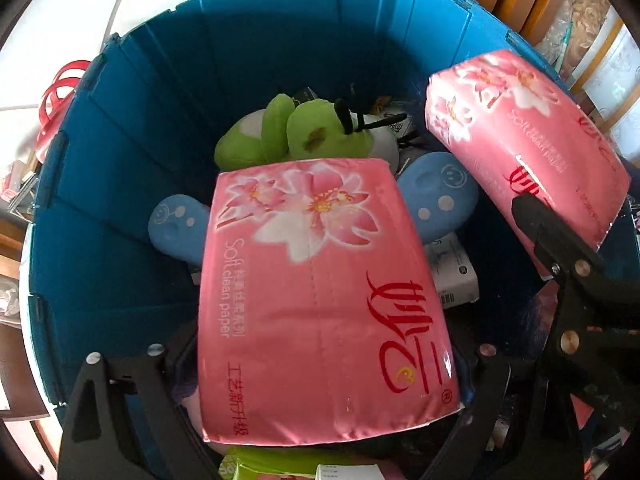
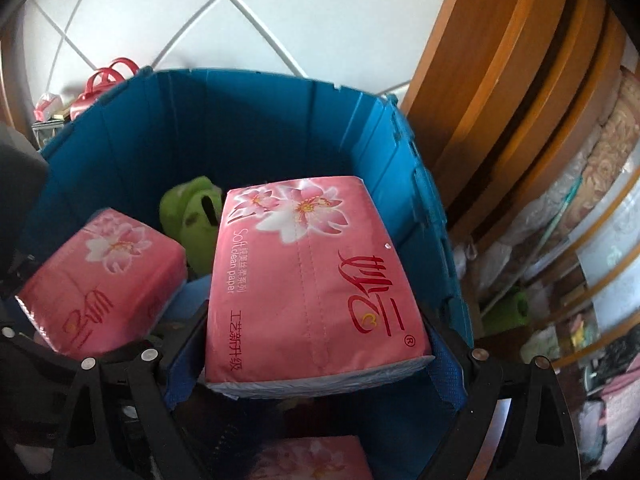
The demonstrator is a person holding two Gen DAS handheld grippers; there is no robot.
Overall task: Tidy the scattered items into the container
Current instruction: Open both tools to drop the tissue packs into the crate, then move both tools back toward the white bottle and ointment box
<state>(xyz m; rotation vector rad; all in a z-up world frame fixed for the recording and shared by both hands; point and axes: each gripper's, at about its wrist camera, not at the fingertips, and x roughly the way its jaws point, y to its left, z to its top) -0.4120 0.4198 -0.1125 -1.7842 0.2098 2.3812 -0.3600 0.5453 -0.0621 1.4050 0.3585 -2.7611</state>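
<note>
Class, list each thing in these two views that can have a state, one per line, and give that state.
Left gripper: shut on a pink tissue pack, above the bin.
Right gripper: shut on a second tissue pack.
Blue bin: open, partly filled.
Green plush toy: lying inside the bin.
Blue toys: lying inside.

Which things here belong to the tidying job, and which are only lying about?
Job: two pink flowered tissue packs, one in each hand-held gripper; blue plastic container.
Lying about: red looped handles; wooden furniture.
</note>
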